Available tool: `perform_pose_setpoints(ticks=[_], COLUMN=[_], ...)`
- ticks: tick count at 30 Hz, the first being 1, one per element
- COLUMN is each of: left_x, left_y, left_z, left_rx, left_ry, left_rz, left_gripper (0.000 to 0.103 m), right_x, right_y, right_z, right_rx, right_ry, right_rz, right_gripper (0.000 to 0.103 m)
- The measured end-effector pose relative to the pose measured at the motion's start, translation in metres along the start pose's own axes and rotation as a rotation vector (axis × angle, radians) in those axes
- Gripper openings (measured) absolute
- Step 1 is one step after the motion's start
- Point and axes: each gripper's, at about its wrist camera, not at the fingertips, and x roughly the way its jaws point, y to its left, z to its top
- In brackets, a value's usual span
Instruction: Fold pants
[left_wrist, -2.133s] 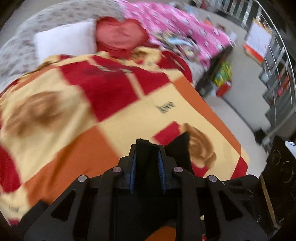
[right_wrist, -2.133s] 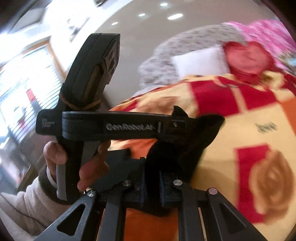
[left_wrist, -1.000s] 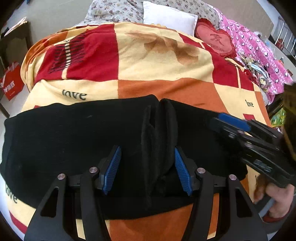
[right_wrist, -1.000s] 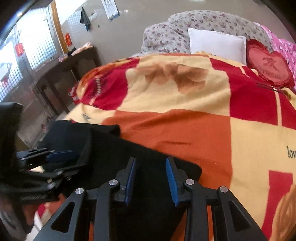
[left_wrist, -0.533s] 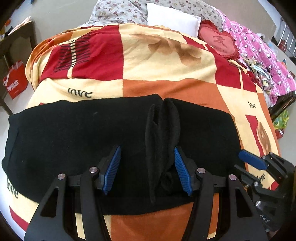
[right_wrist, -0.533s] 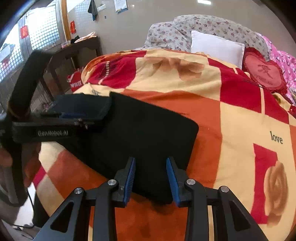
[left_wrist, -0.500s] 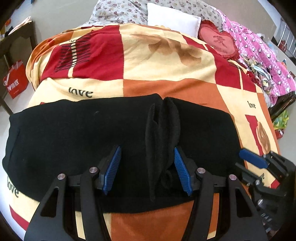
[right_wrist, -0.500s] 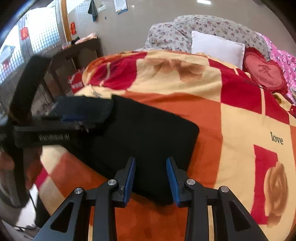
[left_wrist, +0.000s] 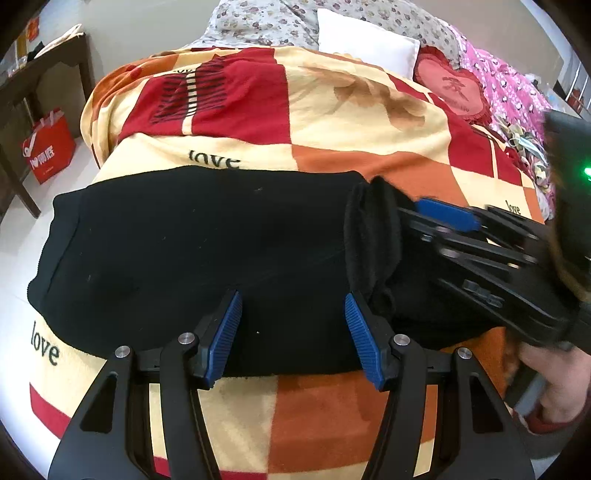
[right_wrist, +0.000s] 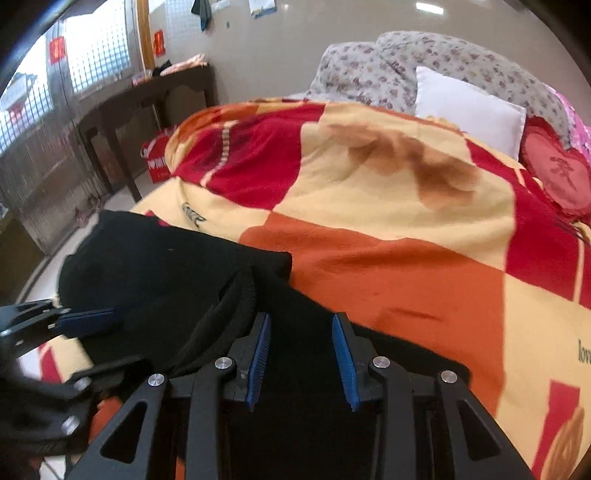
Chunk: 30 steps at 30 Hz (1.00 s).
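Note:
Black pants (left_wrist: 192, 251) lie flat across the near part of a checked blanket (left_wrist: 351, 125) on a bed, with a raised ridge of cloth (left_wrist: 373, 236) at their right part. My left gripper (left_wrist: 293, 332) is open over the pants' near edge, nothing between its blue pads. My right gripper (right_wrist: 301, 354) is open above the pants (right_wrist: 155, 273), next to the ridge (right_wrist: 229, 306). In the left wrist view the right gripper (left_wrist: 461, 236) comes in from the right and touches the ridge. The left gripper (right_wrist: 55, 325) shows at the left of the right wrist view.
A white pillow (left_wrist: 365, 51), a red heart cushion (left_wrist: 454, 88) and a pink quilt (left_wrist: 517, 99) lie at the bed's far end. A dark wooden table (right_wrist: 147, 99) and a red bag (left_wrist: 48, 147) stand on the floor to the left.
My left gripper has shifted left, so the ridge now lies to its right. My right gripper has moved in over the pants to the ridge. Both stay open.

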Motion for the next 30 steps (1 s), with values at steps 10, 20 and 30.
perform_pose_setpoints(ticks=[10, 20, 30], left_x=[-0.001, -0.015, -0.033], left_y=[0.003, 0.012, 0.044], left_z=[0.000, -0.002, -0.007], left_rx=[-0.017, -0.055, -0.121], left_ry=[-0.010, -0.024, -0.051], left_rz=[0.001, 0.012, 0.051], left_gripper=[0.058, 0.058, 0.058], right_x=[-0.044, -0.048, -0.014], right_y=[0.012, 0.023, 0.027], right_z=[-0.025, -0.034, -0.011], right_rx=[-0.043, -0.061, -0.067], right_ry=[-0.014, -0.010, 0.015], right_rz=[0.031, 0.044, 0.037], right_gripper=[0.035, 0.036, 0.036])
